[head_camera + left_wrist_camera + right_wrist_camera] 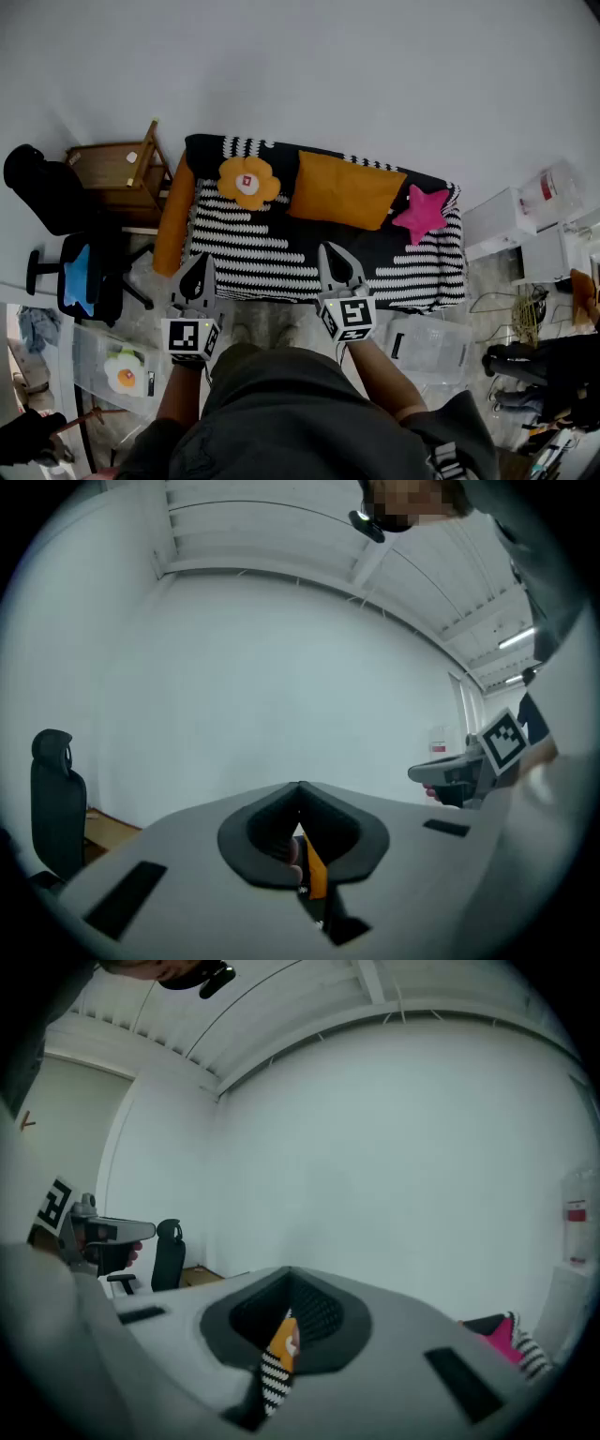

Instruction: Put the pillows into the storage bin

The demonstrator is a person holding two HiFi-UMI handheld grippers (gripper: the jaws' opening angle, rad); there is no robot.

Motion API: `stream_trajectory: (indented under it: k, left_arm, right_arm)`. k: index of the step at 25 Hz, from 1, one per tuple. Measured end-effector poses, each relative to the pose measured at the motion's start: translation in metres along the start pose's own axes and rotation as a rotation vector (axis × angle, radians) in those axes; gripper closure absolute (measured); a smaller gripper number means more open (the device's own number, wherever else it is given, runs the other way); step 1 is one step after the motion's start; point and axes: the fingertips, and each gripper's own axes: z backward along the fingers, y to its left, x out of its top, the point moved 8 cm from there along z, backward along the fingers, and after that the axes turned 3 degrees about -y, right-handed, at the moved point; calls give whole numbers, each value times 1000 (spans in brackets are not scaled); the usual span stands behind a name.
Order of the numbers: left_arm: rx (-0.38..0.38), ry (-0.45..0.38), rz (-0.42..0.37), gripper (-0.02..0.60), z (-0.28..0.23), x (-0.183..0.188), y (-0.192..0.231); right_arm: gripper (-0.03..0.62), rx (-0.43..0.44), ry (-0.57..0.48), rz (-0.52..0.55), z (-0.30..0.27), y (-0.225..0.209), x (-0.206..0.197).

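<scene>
Orange and pink pillows lie on the striped sofa straight ahead of both tools, four by my count: a flower pillow, a rectangular cushion with its long axis running across me, a star pillow and a bolster along the left arm. My left gripper and right gripper both have their jaws together on nothing. The flower is nearer my left, the cushion nearer my right. Two clear bins flank my feet: the left bin holds one egg pillow, and the right bin looks empty.
</scene>
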Motion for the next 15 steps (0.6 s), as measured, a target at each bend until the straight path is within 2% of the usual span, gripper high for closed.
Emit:
stream_trajectory:
  k: [6, 15]
  left_arm:
    - [-11, 17, -26, 581, 0, 1, -4]
    - [11, 21, -2, 580, -4, -4, -11]
  right_arm:
    - [594, 5, 3, 0, 4, -3, 0]
    - [594, 42, -5, -42, 6, -9, -7]
